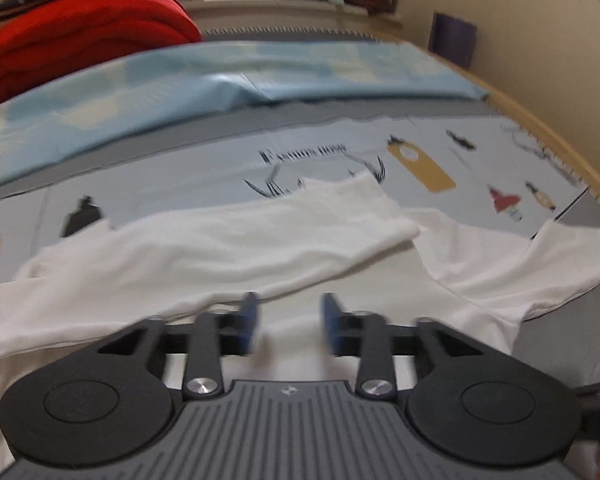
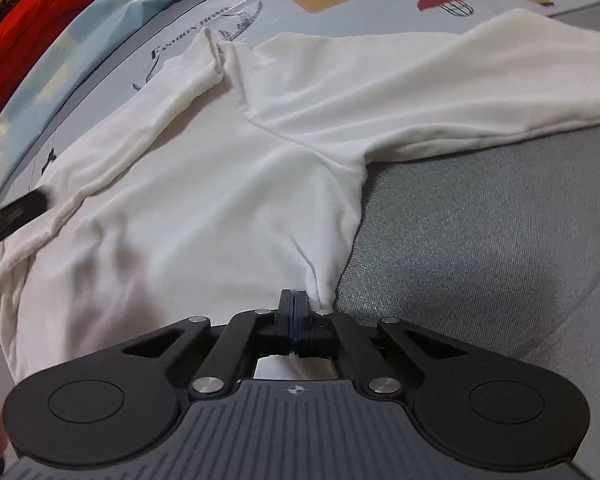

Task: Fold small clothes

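- White knit garment (image 2: 204, 184), long-sleeved, spread on a bed; body flat across the middle, one sleeve (image 1: 228, 240) folded over the body, the other sleeve (image 2: 440, 92) stretched outward onto the grey bed surface (image 2: 480, 240).
- Right gripper (image 2: 295, 304) at the garment's side edge below the armpit, pads pressed together; a small peak of white cloth rising right at the tips, apparently pinched there, though the cloth between the pads not directly visible.
- Left gripper (image 1: 288, 320) low over the garment's body, blue pads (image 1: 250, 318) apart with only flat cloth seen in the gap, nothing clamped; blurred in the left wrist view.
- Dark edge of the left gripper also visible at the left border of the right wrist view, over the folded sleeve.
- Printed bedsheet (image 1: 380, 160) under and beyond the garment, pale grey-blue with mustard tags, a red lamp and black lettering.
- Light blue cloth (image 1: 180, 92) lying further back across the bed.
- Red bundled fabric (image 1: 80, 36) at the far left corner.
- Beige wall (image 1: 540, 60) along the right side of the bed.
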The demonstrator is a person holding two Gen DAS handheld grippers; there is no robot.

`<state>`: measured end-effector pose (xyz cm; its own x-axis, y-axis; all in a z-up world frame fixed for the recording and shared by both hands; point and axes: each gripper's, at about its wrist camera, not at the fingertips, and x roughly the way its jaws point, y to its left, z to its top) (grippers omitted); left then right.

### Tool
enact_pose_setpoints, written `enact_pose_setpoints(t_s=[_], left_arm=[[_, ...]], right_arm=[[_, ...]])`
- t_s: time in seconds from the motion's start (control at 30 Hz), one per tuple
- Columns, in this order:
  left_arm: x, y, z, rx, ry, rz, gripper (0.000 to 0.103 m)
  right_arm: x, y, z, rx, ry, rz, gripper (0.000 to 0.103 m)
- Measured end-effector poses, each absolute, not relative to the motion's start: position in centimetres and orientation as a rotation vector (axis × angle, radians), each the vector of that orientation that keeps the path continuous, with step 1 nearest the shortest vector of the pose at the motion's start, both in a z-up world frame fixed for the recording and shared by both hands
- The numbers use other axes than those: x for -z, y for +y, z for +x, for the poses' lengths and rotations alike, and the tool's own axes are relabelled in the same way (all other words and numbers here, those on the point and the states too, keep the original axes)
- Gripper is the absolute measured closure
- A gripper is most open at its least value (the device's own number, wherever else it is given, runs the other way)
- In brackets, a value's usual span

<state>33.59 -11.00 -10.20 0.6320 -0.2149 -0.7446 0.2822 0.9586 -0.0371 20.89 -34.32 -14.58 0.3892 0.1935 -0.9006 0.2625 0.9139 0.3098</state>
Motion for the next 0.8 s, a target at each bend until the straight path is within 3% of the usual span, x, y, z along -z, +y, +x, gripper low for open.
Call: enact_pose_setpoints(t_s=[0.1,0.33,0.37,0.43,0.47,0.8], left_arm=[[12.3,-12.9,35.0,0.262,0.839,0.138,0.034],[15.6,-13.9,37.7,0.202,0.845,0.127,0.037],[15.7,-13.8,37.9,0.192,0.840,0.125,0.044],[15.3,-13.0,38.2,0.196,0.832,0.091,0.077],[15.1,-12.6,38.5,0.194,0.843,0.081,0.099],[8.5,-2.5,37.9,0.079,0.768,-0.080,0.099]], right_arm=[[14.6,-33.7,21.4,0.048,1.188,0.427,0.103],[14.5,-33.0,22.1,0.043,1.205,0.396,0.103],[14.5,-32.9,22.2,0.045,1.207,0.392,0.103],[14.6,-32.6,22.4,0.049,1.213,0.383,0.103],[14.6,-32.3,22.7,0.051,1.217,0.375,0.103],[13.3,-29.1,24.0,0.093,1.194,0.292,0.100]])
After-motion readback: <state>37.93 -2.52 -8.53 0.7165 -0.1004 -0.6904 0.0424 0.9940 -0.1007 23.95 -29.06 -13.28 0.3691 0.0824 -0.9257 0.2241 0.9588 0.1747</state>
